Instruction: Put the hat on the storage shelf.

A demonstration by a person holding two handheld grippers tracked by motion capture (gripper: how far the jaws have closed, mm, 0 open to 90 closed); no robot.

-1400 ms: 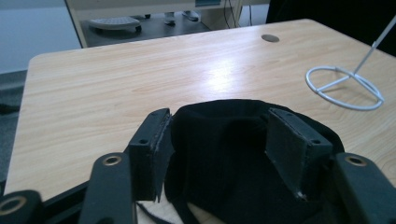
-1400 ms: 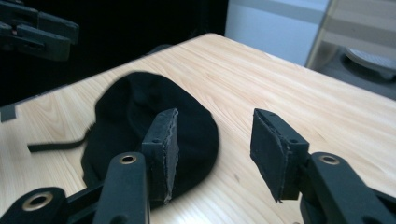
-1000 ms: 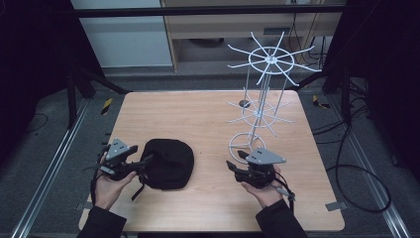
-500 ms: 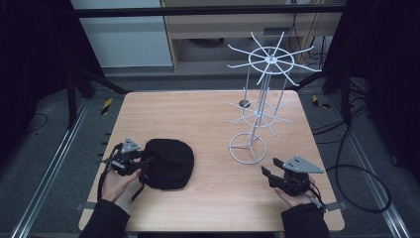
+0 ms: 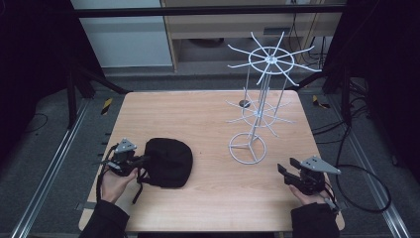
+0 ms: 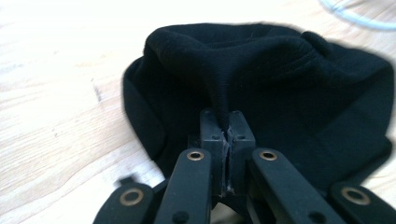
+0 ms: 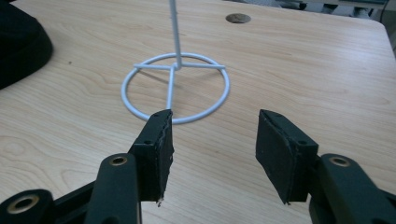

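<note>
Dark surroundings are framing one wooden table (image 5: 198, 114), and on it one white wire rack (image 5: 257, 106) is standing upright on its ring base toward the right side, while one black cap (image 5: 168, 161) is lying flat near the left front edge. At the cap's left edge the left gripper (image 5: 132, 162) is pinching a fold of the black fabric between its closed jaws, and the right gripper (image 5: 292, 171), one of two in all, is resting near the front right corner with its jaws spread wide and nothing between them, well apart from the cap and pointing at the rack's base.
</note>
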